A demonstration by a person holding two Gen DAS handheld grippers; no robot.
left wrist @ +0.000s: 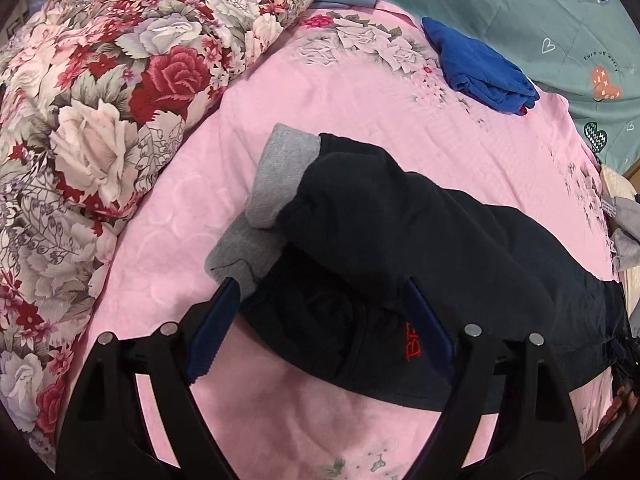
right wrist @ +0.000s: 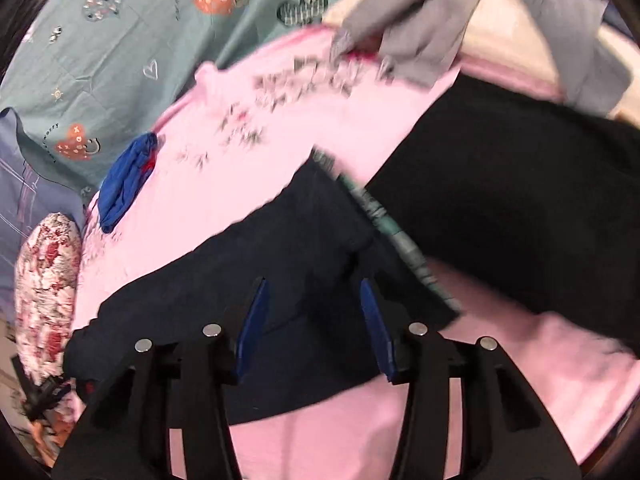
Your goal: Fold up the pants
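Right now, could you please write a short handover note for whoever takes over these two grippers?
Left gripper: open, over the grey cuffs end of the dark pants.
Right gripper: open, over the pants' other end; that view is blurred.
Pants lie on the pink blanket, legs apparently stacked lengthwise.
A folded blue garment sits farther back.
Left: grasp the ends, fold crosswise.

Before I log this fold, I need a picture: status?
Left gripper open over pants, grey cuffs stacked. Right gripper open above dark fabric. Blue garment lies apart.
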